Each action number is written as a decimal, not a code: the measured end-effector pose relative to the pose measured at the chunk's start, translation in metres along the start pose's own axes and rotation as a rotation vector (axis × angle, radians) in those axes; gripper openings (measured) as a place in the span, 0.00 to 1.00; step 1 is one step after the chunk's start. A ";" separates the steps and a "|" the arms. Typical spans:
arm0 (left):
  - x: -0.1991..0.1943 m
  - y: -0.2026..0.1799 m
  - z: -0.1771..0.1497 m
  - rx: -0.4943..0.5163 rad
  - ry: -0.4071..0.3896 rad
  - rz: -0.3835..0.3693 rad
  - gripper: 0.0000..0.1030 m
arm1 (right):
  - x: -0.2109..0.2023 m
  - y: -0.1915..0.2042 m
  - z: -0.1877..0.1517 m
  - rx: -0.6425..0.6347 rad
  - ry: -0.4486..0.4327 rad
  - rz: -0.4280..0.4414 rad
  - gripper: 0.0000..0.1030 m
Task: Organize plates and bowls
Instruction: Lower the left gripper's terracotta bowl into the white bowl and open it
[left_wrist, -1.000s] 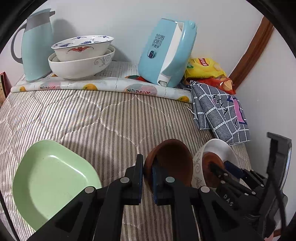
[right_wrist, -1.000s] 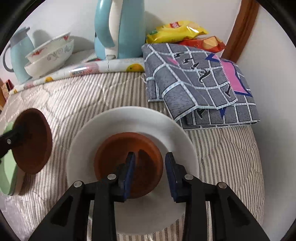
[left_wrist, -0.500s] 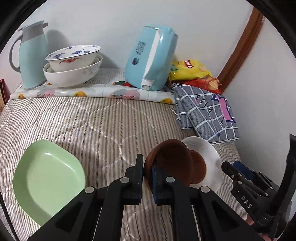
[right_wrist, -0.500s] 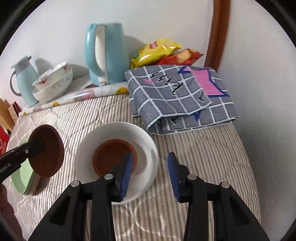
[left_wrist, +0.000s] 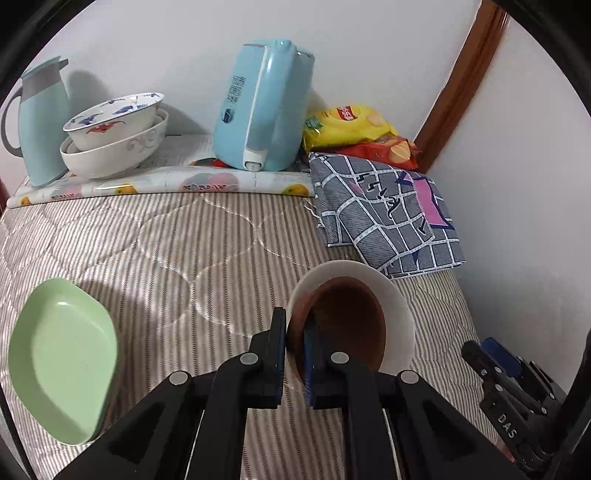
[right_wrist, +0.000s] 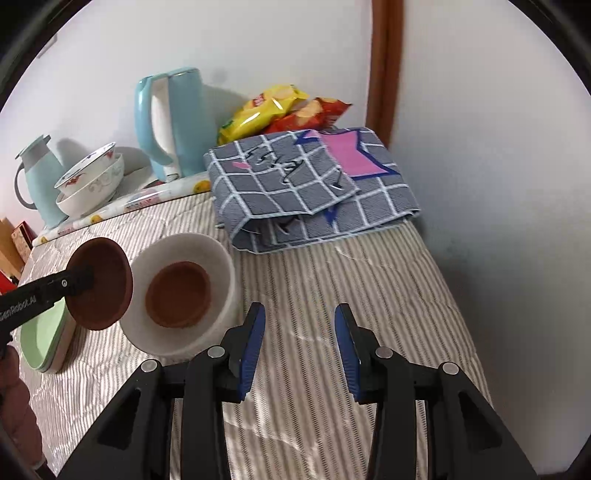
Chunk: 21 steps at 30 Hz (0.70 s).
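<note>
My left gripper is shut on the rim of a brown saucer and holds it tilted above a white plate. In the right wrist view the held brown saucer hangs just left of the white plate, which carries a second brown saucer. My right gripper is open and empty, pulled back to the right of the plate. A green plate lies at the left. Two stacked patterned bowls stand at the back left.
A light-blue kettle and a blue thermos jug stand at the back by the wall. A folded grey checked cloth and snack bags lie at the back right. The striped quilt covers the surface.
My right gripper has let go and drawn back from the white plate and its saucer. My left gripper has carried the held brown saucer to the right, over the white plate.
</note>
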<state>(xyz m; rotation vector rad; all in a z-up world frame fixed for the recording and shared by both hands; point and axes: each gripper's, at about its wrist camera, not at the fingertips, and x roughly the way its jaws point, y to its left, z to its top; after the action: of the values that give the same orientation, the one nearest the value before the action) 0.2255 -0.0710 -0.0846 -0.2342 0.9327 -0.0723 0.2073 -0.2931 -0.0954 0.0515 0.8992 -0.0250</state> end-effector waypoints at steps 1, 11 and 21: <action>0.003 -0.002 0.000 0.000 0.004 0.001 0.08 | 0.000 -0.004 -0.001 0.005 0.001 -0.002 0.38; 0.026 -0.018 0.000 0.011 0.036 0.010 0.08 | 0.000 -0.024 -0.006 0.026 0.004 -0.020 0.38; 0.050 -0.022 0.001 -0.002 0.066 0.023 0.08 | 0.009 -0.027 -0.009 0.015 0.026 -0.032 0.38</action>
<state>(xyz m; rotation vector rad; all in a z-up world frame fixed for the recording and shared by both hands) 0.2572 -0.1003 -0.1186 -0.2238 1.0014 -0.0577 0.2047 -0.3201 -0.1088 0.0521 0.9261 -0.0610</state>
